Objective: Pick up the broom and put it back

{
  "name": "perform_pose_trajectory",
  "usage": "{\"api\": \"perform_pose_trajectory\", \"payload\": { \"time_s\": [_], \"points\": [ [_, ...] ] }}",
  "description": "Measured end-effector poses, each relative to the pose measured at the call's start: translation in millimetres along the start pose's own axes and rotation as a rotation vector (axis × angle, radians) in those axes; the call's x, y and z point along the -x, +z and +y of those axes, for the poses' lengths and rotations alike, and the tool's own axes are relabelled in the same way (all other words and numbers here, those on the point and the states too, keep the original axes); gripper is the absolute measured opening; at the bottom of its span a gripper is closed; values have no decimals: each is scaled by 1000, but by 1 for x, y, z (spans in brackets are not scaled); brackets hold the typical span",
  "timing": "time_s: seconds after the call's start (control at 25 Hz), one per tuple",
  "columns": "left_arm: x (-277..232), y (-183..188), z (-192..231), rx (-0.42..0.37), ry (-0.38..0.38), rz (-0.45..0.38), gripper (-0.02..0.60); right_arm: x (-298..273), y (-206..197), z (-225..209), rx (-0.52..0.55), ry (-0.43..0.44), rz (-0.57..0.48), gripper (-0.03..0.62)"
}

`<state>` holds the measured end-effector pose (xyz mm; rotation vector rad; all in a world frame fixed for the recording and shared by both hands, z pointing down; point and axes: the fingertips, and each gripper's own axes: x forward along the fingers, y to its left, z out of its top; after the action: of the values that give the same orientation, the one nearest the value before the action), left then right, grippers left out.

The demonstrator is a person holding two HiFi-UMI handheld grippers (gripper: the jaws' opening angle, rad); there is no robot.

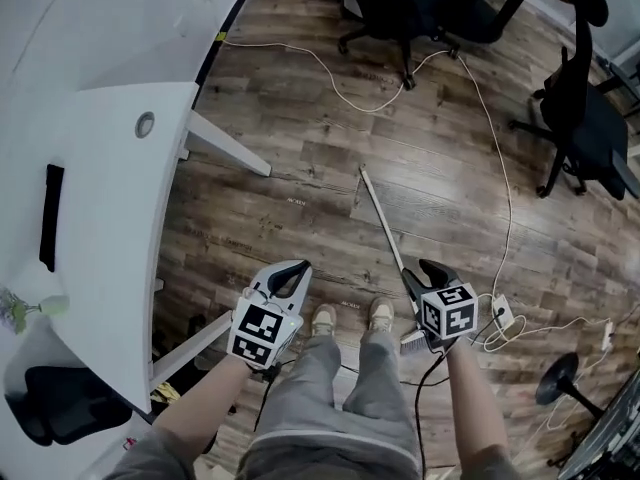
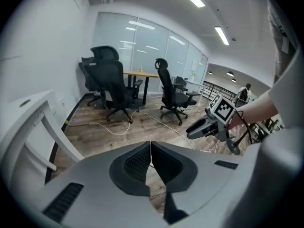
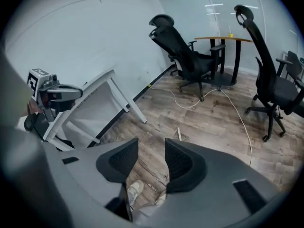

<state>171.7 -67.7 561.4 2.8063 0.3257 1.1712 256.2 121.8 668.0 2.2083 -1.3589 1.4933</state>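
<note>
The broom (image 1: 383, 220) lies on the wooden floor ahead of the person's feet. Its thin pale handle points away, and its bristle head (image 1: 412, 343) sits by the right shoe. My right gripper (image 1: 428, 268) hovers over the near part of the handle, jaws open with only floor and a shoe showing in the gap. In the right gripper view (image 3: 151, 148) just the far tip of the handle (image 3: 179, 133) shows; the remainder is hidden behind the jaws. Off to the left, my left gripper (image 1: 292, 271) is shut and empty, its jaws meeting at a thin slit (image 2: 150, 144).
A white curved desk (image 1: 100, 148) with slanted legs (image 1: 225, 146) fills the left side. Black office chairs stand at the back (image 1: 410, 8) and at the right (image 1: 590, 118). A white cable (image 1: 500, 168) runs across the floor to a power strip (image 1: 502, 313).
</note>
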Motion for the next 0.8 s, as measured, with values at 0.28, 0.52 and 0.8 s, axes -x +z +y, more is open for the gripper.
{"api": "perform_pose_trajectory", "payload": {
  "time_s": [0.28, 0.52, 0.8],
  "points": [
    [-95, -55, 18, 90, -1, 30, 20, -109, -59, -71, -12, 1, 100, 192],
    [-170, -132, 37, 103, 9, 74, 21, -192, -117, -108, 50, -4, 156, 192],
    [-243, -236, 57, 96, 6, 111, 20, -278, -187, -154, 61, -41, 165, 192]
  ]
}}
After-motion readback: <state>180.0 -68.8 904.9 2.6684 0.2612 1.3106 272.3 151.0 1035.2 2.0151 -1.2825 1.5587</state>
